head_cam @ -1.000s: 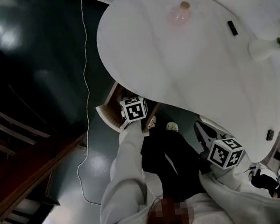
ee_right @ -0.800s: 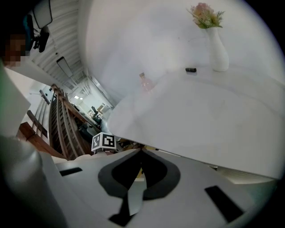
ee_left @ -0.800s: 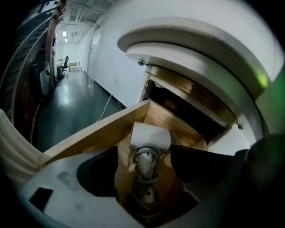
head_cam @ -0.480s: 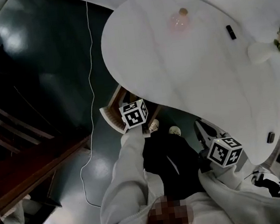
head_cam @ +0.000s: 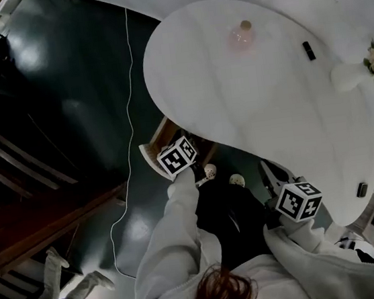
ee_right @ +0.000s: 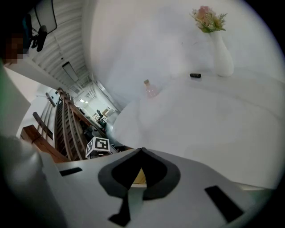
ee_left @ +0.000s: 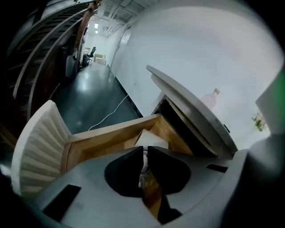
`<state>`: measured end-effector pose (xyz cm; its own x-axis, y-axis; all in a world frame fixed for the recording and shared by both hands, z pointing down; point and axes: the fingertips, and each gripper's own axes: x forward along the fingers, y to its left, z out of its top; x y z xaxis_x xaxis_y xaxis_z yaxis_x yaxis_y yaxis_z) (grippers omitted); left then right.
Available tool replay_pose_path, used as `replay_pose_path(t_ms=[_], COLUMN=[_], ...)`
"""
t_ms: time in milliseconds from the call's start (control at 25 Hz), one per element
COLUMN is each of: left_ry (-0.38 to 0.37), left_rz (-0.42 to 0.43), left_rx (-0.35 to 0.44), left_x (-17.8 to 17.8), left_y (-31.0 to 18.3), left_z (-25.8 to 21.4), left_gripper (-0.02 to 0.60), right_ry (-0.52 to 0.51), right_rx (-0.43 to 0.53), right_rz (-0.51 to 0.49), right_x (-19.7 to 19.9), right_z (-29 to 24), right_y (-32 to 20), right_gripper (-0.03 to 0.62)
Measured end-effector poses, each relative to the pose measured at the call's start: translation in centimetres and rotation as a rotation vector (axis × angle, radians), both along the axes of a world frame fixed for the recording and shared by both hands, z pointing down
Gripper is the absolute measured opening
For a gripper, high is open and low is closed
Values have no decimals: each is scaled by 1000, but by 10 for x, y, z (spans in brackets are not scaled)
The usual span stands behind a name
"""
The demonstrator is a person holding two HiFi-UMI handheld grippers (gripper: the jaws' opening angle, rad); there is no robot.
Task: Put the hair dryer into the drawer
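Two grippers, both closed, and we judge the job nearly done. At the left, the left gripper (ee_left: 143, 149) hangs over the open drawer (ee_left: 107, 140). Its jaws have just come together with nothing clamped. A pale sliver shows through the slit, and we can't say what it is. Deep in the drawer, mid-frame in the left gripper view, lies a pale wedge. We take it for the hair dryer (ee_left: 150, 139), though the shape is too vague to swear to. Lower right in the head view, the right gripper (ee_right: 141, 150) is pinched together and empty too. If we're right, only pushing the drawer in could remain.

Now the room: wooden stairs (head_cam: 17, 200) at far left, and a white cable (head_cam: 129, 118) trailing down the dark glossy floor (head_cam: 78, 91). Then the white table (head_cam: 257, 116) fills the upper right, carrying a pink bottle (head_cam: 243, 35), a small black thing (head_cam: 309, 50) and a vase (head_cam: 348, 77) of flowers at the right edge.
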<state>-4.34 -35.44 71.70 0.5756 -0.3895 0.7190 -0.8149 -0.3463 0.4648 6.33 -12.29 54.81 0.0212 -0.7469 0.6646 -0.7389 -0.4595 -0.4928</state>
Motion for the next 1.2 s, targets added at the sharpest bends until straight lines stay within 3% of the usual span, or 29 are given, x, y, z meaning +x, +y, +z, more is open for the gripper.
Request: replay_pose_path(t_ms=[160,440,840,1200], left_ry=[42,43,53,143], left_rz=[-27,14,29,93], left_rx=[-4,80,131,244], left_x=[-8,-22,-50,-41], left_y=[4,10,35,51], left_z=[-16,-53,-103,-179], left_gripper=[35,31,29,29], right_ry=[0,-12,-20,41], right_rx=[23,73,149,199], right_rz=[-11,-13,-37,-40], right_x=[0,4,11,36], right_z=[-5,-16,-36,-56], right_y=[-4,-11,-25,-25], right_gripper=[49,49,49,49])
